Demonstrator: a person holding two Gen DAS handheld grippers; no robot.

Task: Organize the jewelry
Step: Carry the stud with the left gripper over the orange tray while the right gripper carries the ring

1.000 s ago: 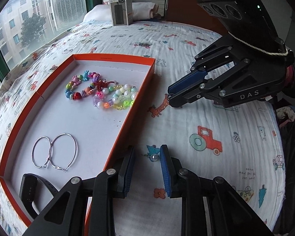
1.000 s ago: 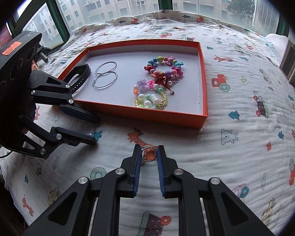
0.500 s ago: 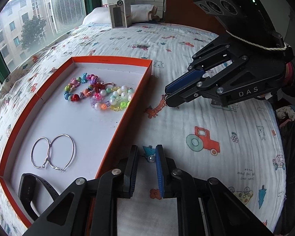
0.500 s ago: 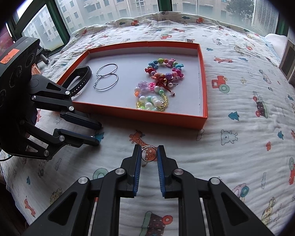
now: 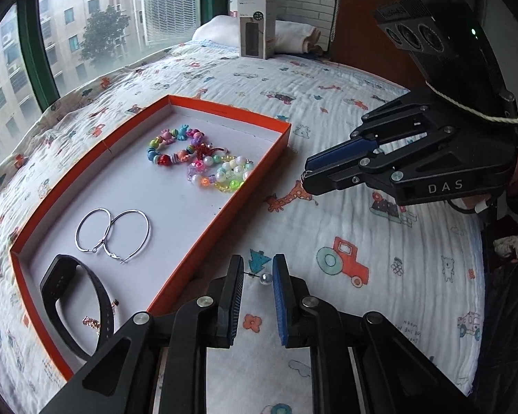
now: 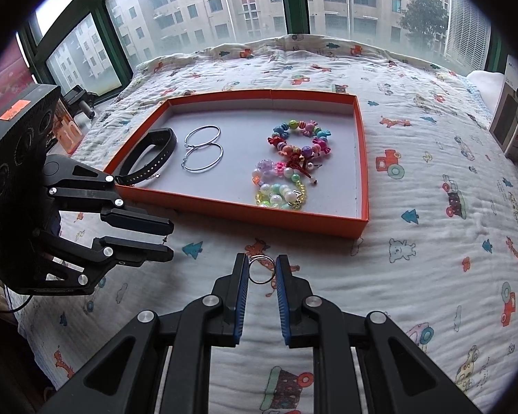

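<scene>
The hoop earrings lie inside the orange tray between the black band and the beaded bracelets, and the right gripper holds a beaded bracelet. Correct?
Not quite. The right gripper holds a small metal ring, not a bracelet, as the right wrist view shows. The rest stands.

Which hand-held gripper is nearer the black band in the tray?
Left. The left hand-held gripper sits just outside the orange tray wall at the black band end. The right hand-held gripper, clamping a ring, is farther along the tray's side.
</scene>
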